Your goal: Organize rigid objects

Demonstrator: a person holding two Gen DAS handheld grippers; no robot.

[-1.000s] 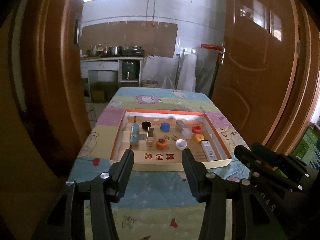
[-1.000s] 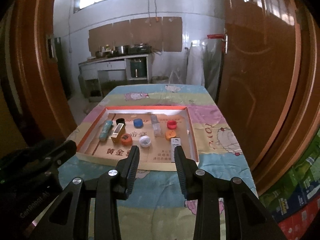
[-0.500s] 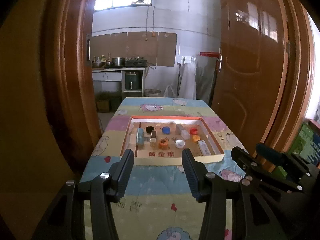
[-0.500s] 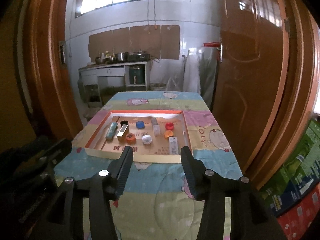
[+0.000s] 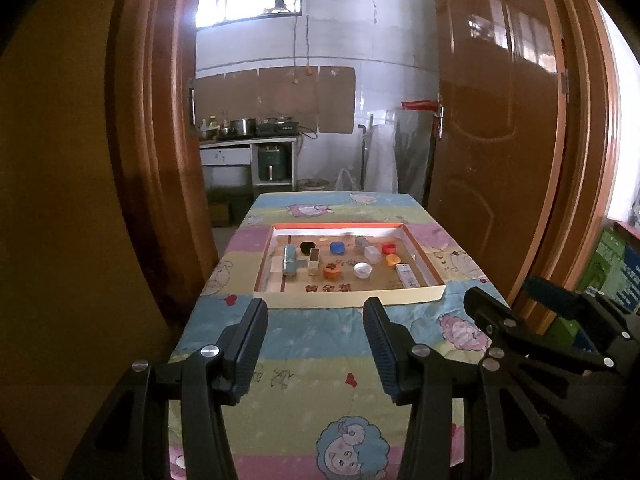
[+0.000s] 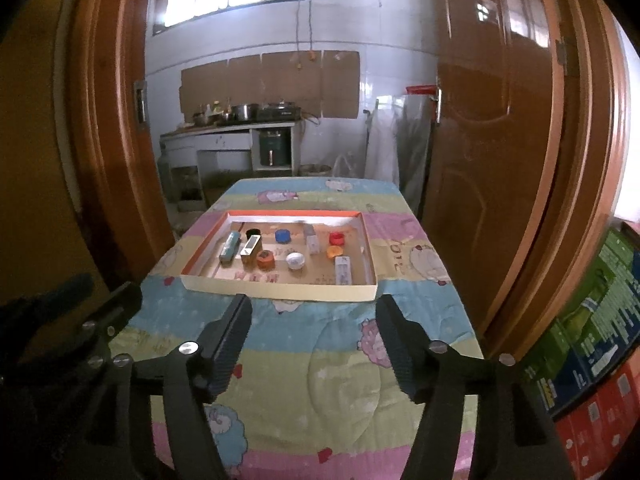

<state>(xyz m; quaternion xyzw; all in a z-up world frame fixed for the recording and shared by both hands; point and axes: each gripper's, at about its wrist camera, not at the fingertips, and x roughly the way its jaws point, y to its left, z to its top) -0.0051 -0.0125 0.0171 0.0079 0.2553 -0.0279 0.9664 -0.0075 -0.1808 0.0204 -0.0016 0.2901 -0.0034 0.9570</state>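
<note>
The shallow cardboard tray with an orange rim (image 5: 424,295) on the cartoon-print tablecloth (image 5: 312,344) holds every small cap and box in loose rows – sorting looks finished – while left gripper (image 5: 316,312) gapes empty and right gripper (image 6: 314,310), jaws just opened, grips nothing

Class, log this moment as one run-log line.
left gripper: open, empty | right gripper: jaws just opening, empty | tray: caps and boxes inside, untouched
</note>
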